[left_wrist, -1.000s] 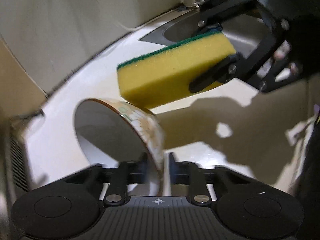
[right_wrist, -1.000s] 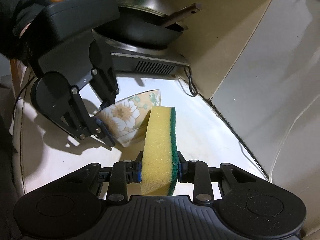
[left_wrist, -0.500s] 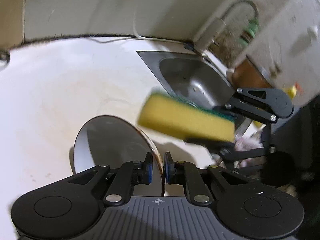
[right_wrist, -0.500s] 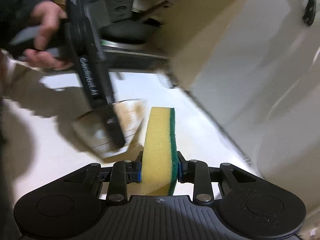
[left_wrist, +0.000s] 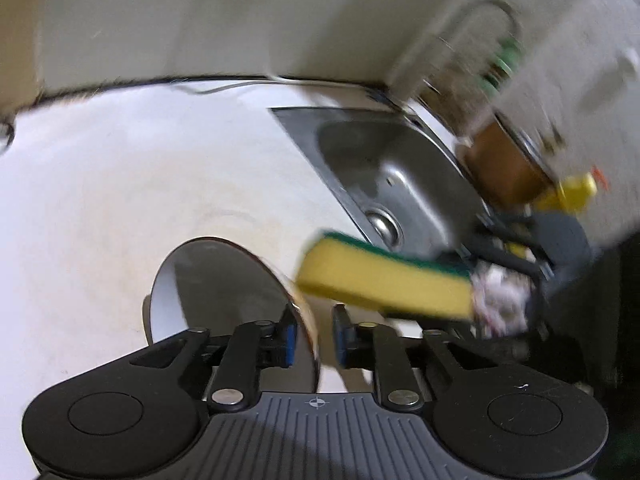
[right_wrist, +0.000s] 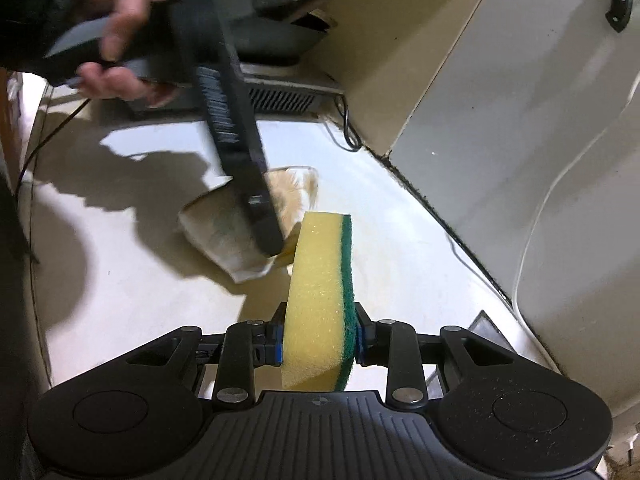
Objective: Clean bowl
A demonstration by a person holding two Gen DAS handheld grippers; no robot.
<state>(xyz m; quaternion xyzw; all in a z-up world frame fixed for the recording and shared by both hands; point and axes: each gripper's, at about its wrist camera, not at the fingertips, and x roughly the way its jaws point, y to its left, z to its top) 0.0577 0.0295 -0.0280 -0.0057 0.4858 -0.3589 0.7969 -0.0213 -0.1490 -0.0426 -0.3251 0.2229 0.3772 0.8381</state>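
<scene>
bowl [left_wrist: 224, 292] tipped sideways, mouth leftward | left gripper [left_wrist: 314, 338] opening, seemingly loose

Place: home kitchen
Evidence: steel sink [left_wrist: 400, 176] + tap [left_wrist: 480, 32] upper right; pan [right_wrist: 276, 36] on cooktop, top centre

Both grippers are matte black plastic. The left gripper [left_wrist: 314, 334] has a ribbed centre plate stamped with a small white crosshair, a round recessed disc on either side of it, two slim link arms fastened with silver screws, and blue pads on its fingers [left_wrist: 287, 336]. The right gripper [right_wrist: 320, 340] is built the same, its shell dusted with pale specks. The person's left hand [right_wrist: 116, 44] comes out of a dark sleeve [right_wrist: 36, 8], gripping a grey handle under a black body with blurred white lettering.
</scene>
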